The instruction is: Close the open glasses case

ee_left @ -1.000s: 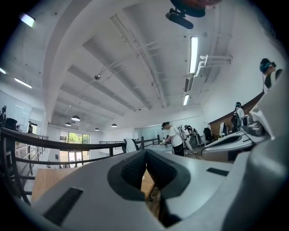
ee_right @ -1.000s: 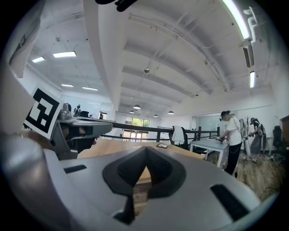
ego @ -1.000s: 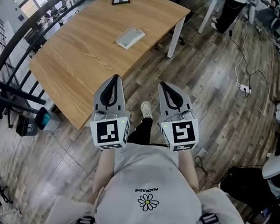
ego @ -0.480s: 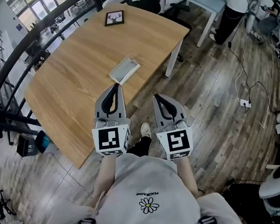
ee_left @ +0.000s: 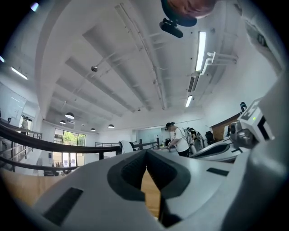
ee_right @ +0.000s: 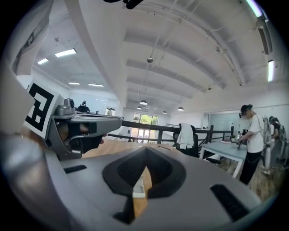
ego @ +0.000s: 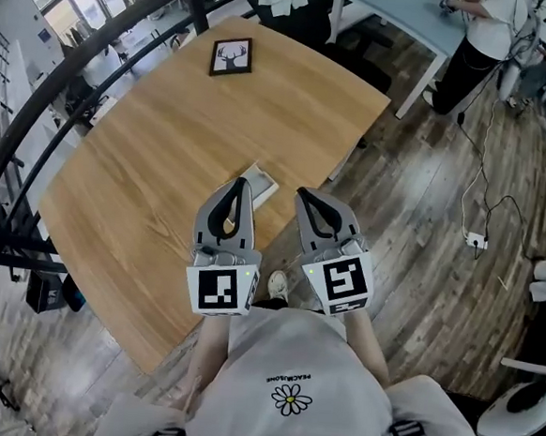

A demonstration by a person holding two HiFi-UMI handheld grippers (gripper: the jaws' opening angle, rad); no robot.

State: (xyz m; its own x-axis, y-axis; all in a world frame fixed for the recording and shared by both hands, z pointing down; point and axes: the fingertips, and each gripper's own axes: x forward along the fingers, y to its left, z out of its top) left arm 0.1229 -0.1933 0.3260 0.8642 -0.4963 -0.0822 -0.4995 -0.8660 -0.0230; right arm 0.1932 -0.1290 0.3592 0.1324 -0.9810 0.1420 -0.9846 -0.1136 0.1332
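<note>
The glasses case (ego: 262,186), a pale grey-white box, lies open on the wooden table (ego: 145,165) near its front right edge. In the head view the tip of my left gripper (ego: 245,184) covers part of it. That gripper is held level over the table edge, its jaws closed tip to tip with nothing in them. My right gripper (ego: 302,196) hangs beside it, just off the table's edge over the floor, also shut and empty. In the right gripper view a sliver of the case (ee_right: 139,187) shows through the gap behind the closed jaws.
A framed deer picture (ego: 231,57) lies at the table's far end. A black railing (ego: 36,118) runs along the left. A person (ego: 485,36) stands at another desk at the back right. A power strip (ego: 476,241) and cables lie on the wood floor.
Both grippers have moved forward together to the table; the case, far ahead of them before, now lies at the left gripper's tip. Both jaws have stayed shut.
</note>
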